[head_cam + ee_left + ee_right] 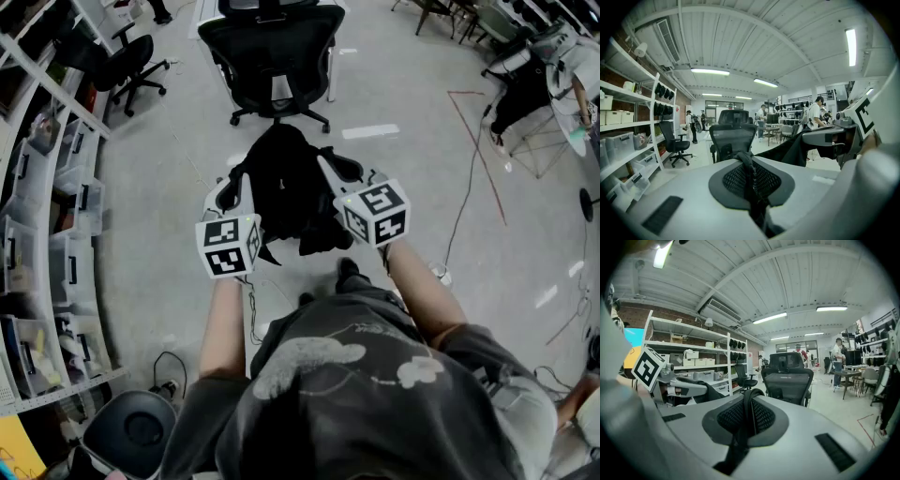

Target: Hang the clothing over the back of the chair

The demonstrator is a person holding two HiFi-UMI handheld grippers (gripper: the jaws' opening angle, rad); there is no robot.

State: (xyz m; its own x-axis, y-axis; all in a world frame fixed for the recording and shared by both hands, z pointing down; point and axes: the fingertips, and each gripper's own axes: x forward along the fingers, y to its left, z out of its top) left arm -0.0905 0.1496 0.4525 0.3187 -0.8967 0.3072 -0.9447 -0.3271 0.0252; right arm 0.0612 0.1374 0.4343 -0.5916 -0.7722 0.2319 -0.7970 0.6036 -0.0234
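A black garment (286,187) hangs bunched between my two grippers above the floor. The left gripper (236,192) is shut on a fold of its fabric (751,176). Over on the right, the right gripper (336,175) is shut on another fold (746,413). A black mesh office chair (272,47) stands straight ahead with its back toward me, a short way past the garment. Both gripper views show the chair (732,140) (787,380) ahead beyond the shut jaws. In the left gripper view the garment (794,150) stretches across to the right gripper (834,138).
Shelving with plastic bins (47,216) lines the left side. A second black office chair (131,61) stands at the far left. Red tape lines (478,150) and a cable cross the floor at right. People and tables (815,112) are in the background.
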